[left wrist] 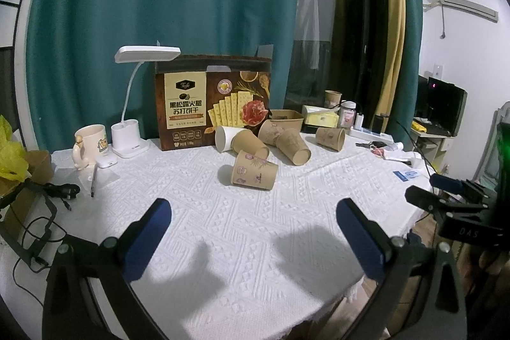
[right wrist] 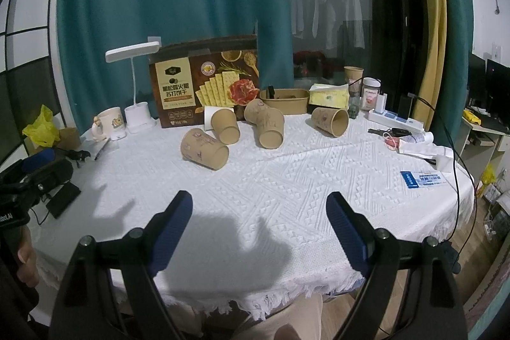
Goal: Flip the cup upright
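Blue-padded fingers (left wrist: 149,231) of the left tool (left wrist: 253,239) spread wide over the white table (left wrist: 223,244), nothing between them. Same for the right tool (right wrist: 259,228): released, empty, poised above the near edge of the cloth.

Straight ahead and well apart from both: a cluster of brown paper cups tipped on their sides, in front of the cracker box (left wrist: 213,102). Nearest of them, the printed paper cup (left wrist: 254,170), lying alone, clear of the others behind it. Long axis roughly crosswise to the left tool's line of sight, open mouth toward the right, base to the left. Seen almost dead centre from the left wrist; seen from the right wrist (right wrist: 204,148) well off to the left, mouth angled toward the camera.

Judged from that, closer and better lined up for the left tool: forward reach, fingers closing across the cup's side wall, then a quarter turn to bring the mouth upward. Thin paper wall likely to crush or roll under a hard squeeze.
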Available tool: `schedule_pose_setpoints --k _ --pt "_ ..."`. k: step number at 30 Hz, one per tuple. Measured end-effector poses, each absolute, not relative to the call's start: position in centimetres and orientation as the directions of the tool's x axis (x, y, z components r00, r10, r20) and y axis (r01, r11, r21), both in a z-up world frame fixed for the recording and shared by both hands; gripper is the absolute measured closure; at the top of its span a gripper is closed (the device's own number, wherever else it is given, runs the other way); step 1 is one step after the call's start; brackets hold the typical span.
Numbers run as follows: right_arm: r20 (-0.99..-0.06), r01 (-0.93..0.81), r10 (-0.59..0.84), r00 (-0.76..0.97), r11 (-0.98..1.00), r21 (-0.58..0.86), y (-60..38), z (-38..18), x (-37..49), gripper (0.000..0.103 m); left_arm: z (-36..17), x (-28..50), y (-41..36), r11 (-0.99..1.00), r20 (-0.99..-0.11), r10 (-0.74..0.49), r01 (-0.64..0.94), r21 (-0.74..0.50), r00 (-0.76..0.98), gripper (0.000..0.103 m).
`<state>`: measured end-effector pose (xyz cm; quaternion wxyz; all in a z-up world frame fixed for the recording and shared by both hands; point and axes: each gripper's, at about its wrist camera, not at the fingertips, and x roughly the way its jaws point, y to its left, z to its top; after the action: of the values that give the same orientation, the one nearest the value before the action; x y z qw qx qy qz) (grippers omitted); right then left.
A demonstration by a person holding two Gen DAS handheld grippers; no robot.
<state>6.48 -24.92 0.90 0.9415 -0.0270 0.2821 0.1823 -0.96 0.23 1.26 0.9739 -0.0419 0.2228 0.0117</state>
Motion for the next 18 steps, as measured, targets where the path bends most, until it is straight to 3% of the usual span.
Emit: schedule_pose_setpoints --k 18 --pt "-0.533 -0.361 0.331 0.779 0.931 0.051 -24.7 2.3 5.5 0.019 2.2 -1.5 -0.1 0.996 -0.427 -0.004 -0.034 -0.081 0.904 0.000"
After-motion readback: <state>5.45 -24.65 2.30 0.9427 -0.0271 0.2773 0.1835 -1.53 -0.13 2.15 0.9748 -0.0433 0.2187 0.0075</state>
